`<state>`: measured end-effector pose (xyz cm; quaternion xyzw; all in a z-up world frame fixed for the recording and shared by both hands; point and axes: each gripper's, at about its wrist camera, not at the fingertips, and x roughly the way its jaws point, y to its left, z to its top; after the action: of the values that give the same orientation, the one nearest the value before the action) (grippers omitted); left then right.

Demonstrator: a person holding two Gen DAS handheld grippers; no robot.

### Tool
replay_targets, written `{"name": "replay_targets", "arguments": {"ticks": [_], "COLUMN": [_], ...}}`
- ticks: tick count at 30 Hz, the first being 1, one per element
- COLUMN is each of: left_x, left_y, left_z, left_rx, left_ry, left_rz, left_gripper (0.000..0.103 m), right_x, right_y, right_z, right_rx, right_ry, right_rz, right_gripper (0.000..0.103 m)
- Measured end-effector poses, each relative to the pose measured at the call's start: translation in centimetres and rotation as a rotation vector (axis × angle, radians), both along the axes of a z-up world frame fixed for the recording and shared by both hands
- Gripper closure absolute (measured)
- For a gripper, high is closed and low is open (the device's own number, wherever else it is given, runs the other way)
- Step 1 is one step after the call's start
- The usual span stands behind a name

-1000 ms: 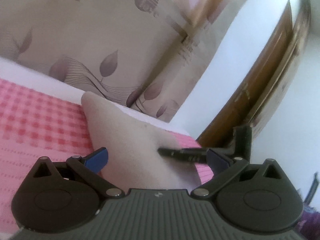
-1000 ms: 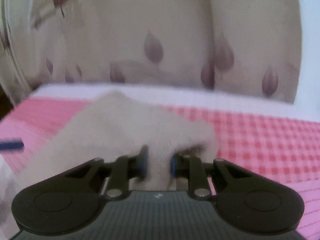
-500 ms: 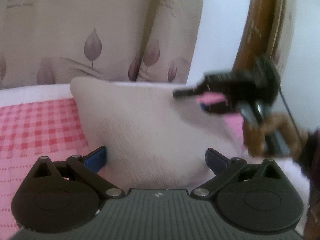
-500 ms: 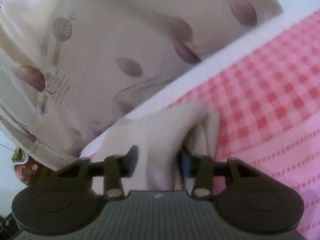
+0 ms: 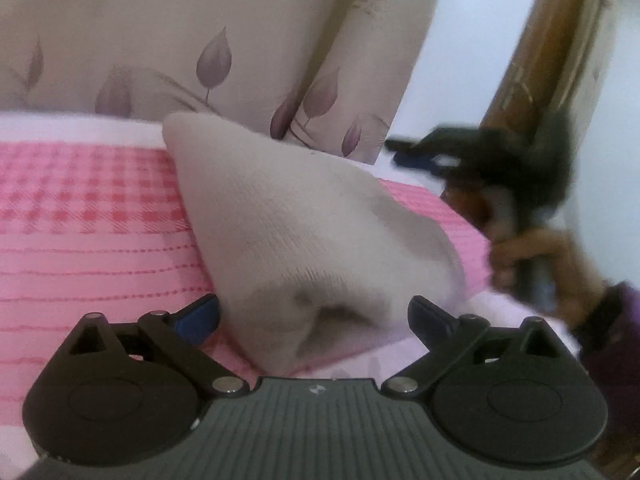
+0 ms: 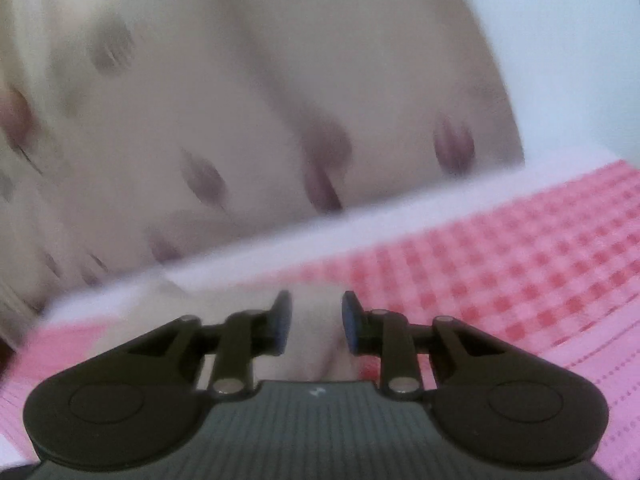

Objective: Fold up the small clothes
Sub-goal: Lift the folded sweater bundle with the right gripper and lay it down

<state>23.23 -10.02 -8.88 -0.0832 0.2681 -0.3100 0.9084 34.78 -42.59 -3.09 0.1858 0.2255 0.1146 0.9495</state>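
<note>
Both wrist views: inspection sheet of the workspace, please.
Surface: pink checked cloth, flat.
Job's things: one beige sock lying on the cloth, its open end towards the left gripper.
Clutter: nothing seen.
Grippers: left gripper open, fingers either side of the sock's end; right gripper partly open around sock fabric, view blurred.
Cables: nothing seen.
Surroundings: leaf-print curtain, white wall, wooden frame.

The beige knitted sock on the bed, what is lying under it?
The beige knitted sock lies on a pink checked bedspread. Whatever lies directly beneath the sock is covered and cannot be seen.
</note>
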Motion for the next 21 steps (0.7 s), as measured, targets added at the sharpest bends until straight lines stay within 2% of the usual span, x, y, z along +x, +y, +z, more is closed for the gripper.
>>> {"name": "replay_targets", "arguments": {"ticks": [2,4,7,9,10,12,15,16,18,19,21], "left_x": [-1.2,-2.3,-2.3,-1.9,-1.6,-0.7,0.4,0.4,0.4,0.8,1.6], "left_y": [-0.4,-1.0,-1.7,-2.1,-2.4,-3.1,-4.5,-5.1,-5.6,-4.6,-1.6], "left_z": [0.0,-0.1,0.0,0.3,0.5,0.7,0.9,0.7,0.1,-0.2,-0.3], "left_rx": [0.09,0.181,0.252,0.276,0.29,0.308,0.327,0.361,0.482,0.464,0.364], "left_ry": [-0.028,-0.053,-0.078,-0.094,-0.107,-0.117,-0.122,-0.142,-0.168,-0.14,-0.04], "left_rz": [-0.006,0.004,0.061,0.113,0.149,0.201,0.207,0.215,0.291,0.313,0.355], "left_gripper": [0.004,0.005,0.005,0.005,0.005,0.005,0.004,0.003,0.005,0.004,0.003], "right_x": [-3.3,-5.6,-7.1,-7.2,-7.4,-7.8,-8.3,-8.4,-8.2,-8.4,-8.8], "right_y": [0.5,2.0,5.4,7.3,7.7,7.6,7.1,6.7,6.0,5.6,4.7], "right_z": [1.2,1.5,0.1,-1.6,-2.2,-2.3,-2.3,-2.3,-2.8,-2.9,-3.1], "right_rx": [0.031,0.003,-0.178,-0.373,-0.424,-0.46,-0.504,-0.503,-0.507,-0.492,-0.45], "right_ry": [-0.064,-0.072,-0.017,0.029,0.026,0.014,0.018,0.02,0.031,0.035,0.043], "right_rz": [0.11,0.208,0.31,0.292,0.281,0.267,0.245,0.244,0.23,0.234,0.237], "right_gripper": [0.076,0.076,0.076,0.077,0.077,0.078,0.078,0.078,0.078,0.078,0.078]}}
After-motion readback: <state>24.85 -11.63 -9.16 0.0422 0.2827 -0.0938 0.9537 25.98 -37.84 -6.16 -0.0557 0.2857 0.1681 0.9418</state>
